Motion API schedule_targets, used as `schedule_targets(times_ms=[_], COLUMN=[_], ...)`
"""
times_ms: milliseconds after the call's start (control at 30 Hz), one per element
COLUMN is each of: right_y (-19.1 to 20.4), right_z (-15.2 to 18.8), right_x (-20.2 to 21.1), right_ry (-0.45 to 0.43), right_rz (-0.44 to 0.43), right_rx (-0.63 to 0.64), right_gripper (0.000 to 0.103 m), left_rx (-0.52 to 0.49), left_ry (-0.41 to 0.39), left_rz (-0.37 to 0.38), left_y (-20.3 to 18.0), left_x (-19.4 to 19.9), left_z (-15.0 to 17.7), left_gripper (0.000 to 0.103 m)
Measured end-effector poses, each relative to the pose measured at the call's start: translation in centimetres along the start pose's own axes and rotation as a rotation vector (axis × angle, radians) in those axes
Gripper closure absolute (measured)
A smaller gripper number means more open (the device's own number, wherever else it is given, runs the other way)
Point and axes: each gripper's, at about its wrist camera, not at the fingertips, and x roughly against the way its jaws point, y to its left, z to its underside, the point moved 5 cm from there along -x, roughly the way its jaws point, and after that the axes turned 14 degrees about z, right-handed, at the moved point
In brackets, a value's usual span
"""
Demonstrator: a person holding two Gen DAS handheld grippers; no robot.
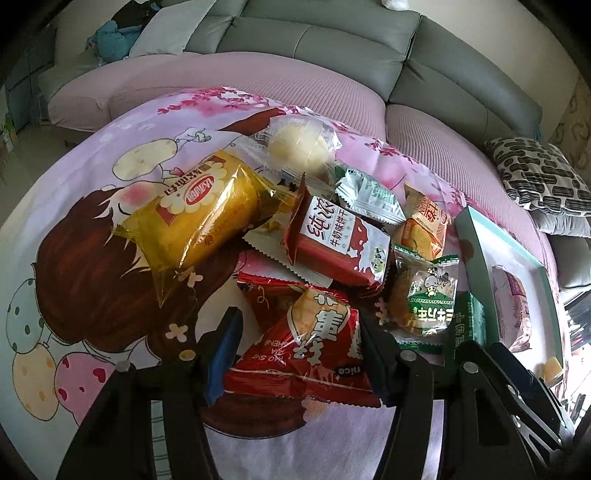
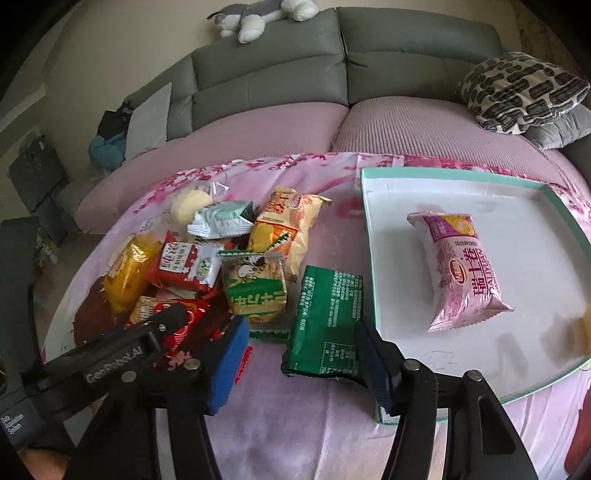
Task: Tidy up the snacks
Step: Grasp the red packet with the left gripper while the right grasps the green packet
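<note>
A heap of wrapped snacks lies on a pink cartoon cloth. My left gripper (image 1: 299,354) is open, its fingers either side of a red snack pack (image 1: 306,350). My right gripper (image 2: 299,362) is open around a dark green pack (image 2: 327,325). A white tray with a teal rim (image 2: 369,258) stands to the right and holds a pink Swiss-roll pack (image 2: 461,269). In the heap are a yellow pack (image 1: 199,221), a red-and-white pack (image 1: 336,240), a green-and-white pack (image 2: 255,291) and an orange pack (image 2: 284,229).
A grey sofa with pink seat covers (image 2: 295,122) runs behind the cloth. A patterned cushion (image 2: 521,92) lies at the right, a plush toy (image 2: 262,14) on the sofa back. The left gripper's body (image 2: 122,358) shows at the right wrist view's lower left.
</note>
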Motion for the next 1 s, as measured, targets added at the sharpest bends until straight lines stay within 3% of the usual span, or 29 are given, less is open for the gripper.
schedule_targets(times_ms=[533, 700, 1000], right_y=[0.6, 0.1, 0.9], right_z=[0.2, 0.3, 0.7], right_x=[-0.1, -0.1, -0.3], right_ry=[0.006, 0.009, 0.020], right_rz=[-0.006, 0.061, 0.158], right_rx=[0.024, 0.039, 0.105], right_gripper=[0.041, 0.046, 0.046], left_rx=[0.003, 0.004, 0.018], left_ry=[-0.001, 0.000, -0.007], left_rz=[0.001, 0.002, 0.001], left_y=[-0.1, -0.1, 0.6], left_x=[0.0, 0.0, 0.5], left_z=[0.0, 0.0, 0.0], left_gripper=[0.040, 0.040, 0.040])
